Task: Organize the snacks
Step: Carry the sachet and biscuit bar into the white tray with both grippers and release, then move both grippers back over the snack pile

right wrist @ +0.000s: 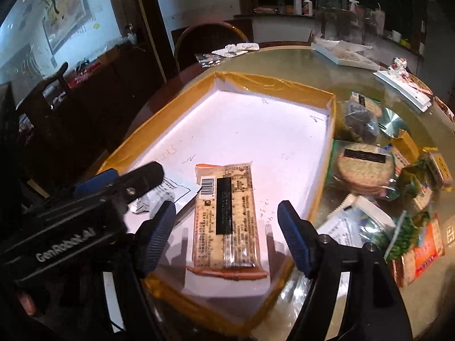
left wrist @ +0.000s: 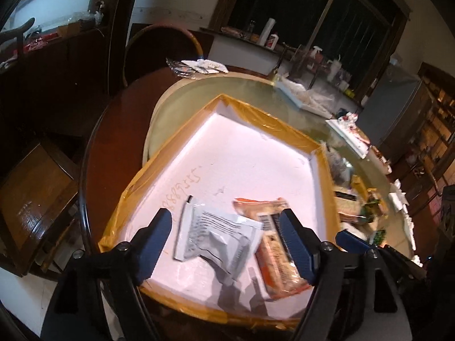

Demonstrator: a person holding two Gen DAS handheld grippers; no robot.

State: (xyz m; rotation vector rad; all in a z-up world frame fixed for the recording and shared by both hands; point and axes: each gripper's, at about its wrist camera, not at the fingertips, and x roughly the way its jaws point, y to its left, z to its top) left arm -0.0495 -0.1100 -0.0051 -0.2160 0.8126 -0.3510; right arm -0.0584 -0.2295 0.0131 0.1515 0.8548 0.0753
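A shallow white foam tray with orange-taped rim sits on the glass table. In it lie a white and grey snack packet and an orange cracker pack, side by side and partly overlapping. My left gripper is open just above the white packet, holding nothing. My right gripper is open just above the cracker pack, holding nothing. The left gripper's body shows in the right wrist view, over the white packet.
Several loose snack packs lie on the glass table right of the tray, including round crackers and green packets. White trays and wrappers lie at the far edge. A wooden chair stands behind the table.
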